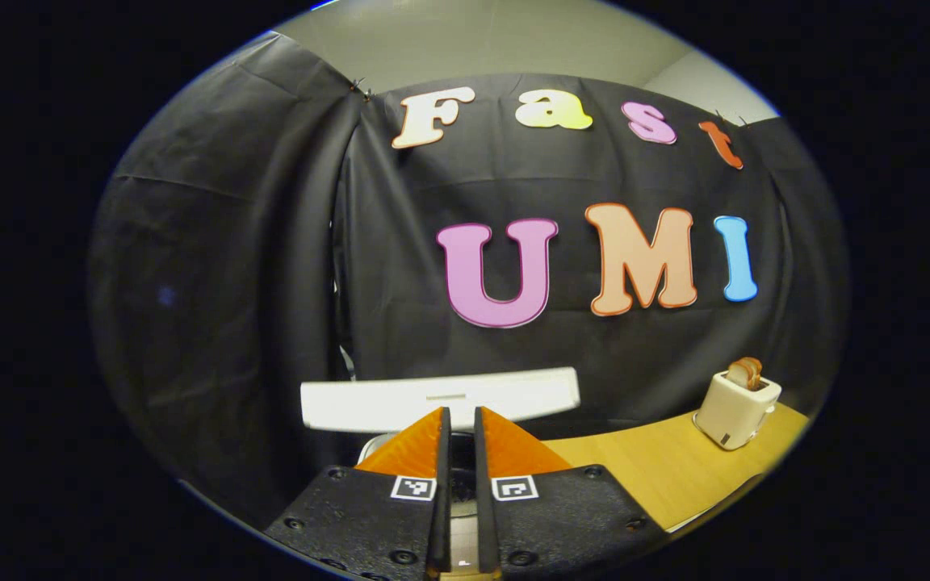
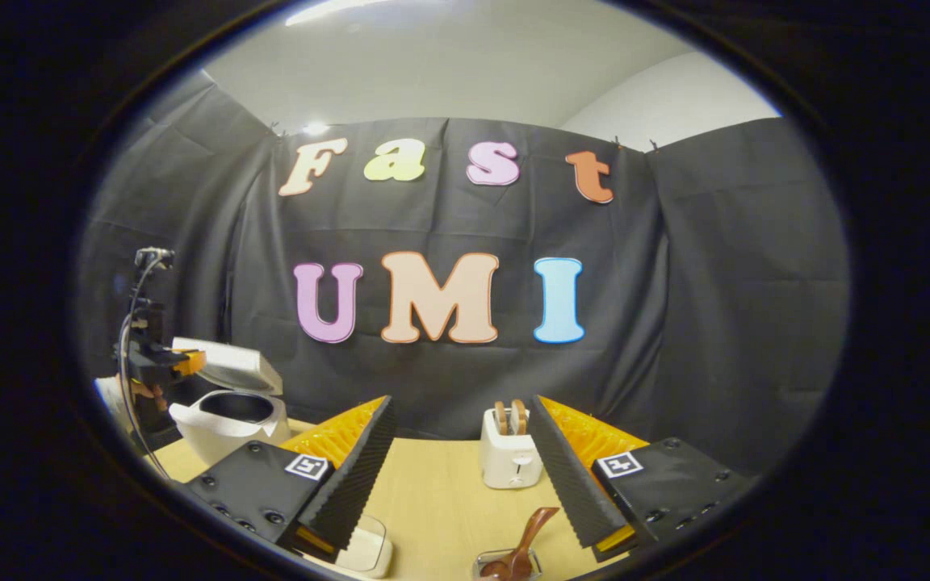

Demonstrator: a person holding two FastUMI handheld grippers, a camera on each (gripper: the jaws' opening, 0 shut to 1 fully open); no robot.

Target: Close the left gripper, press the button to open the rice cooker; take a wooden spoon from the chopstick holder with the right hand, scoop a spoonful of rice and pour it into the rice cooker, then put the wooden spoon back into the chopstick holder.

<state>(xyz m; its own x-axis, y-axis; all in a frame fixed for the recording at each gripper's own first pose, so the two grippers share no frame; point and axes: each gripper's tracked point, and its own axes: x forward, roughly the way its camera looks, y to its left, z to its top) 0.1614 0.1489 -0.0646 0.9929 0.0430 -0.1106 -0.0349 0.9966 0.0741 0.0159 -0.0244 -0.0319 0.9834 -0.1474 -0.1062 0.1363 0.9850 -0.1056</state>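
The rice cooker (image 2: 227,420) sits at the far left of the tabletop (image 2: 441,500) in the right gripper view, and its lid (image 2: 231,367) is up, tilted back over the dark open pot. Just left of that cooker, level with the raised lid, the left gripper (image 2: 190,361) hangs in the air with a cable looping down behind it. In the left gripper view, that left gripper (image 1: 458,420) has its jaws drawn nearly together, only a thin slit between them and nothing caught in it, and the white edge of the lid (image 1: 441,399) stretches straight across just beyond the tips. To the right of the cooker, well apart from it on the wooden top, stands a white toaster (image 1: 735,407) with brown bread (image 1: 746,373) poking out of it. Back in the right gripper view, the right gripper (image 2: 458,432) has its jaws spread wide and empty, framing that toaster (image 2: 509,456) between them. Nearer the camera than the toaster, well right of the cooker, the wooden spoon (image 2: 523,542) leans in the chopstick holder (image 2: 508,562) at the bottom edge, handle tilted up to the right. A pale container (image 2: 366,549) lies beneath the right gripper's left finger; what it holds I cannot tell.
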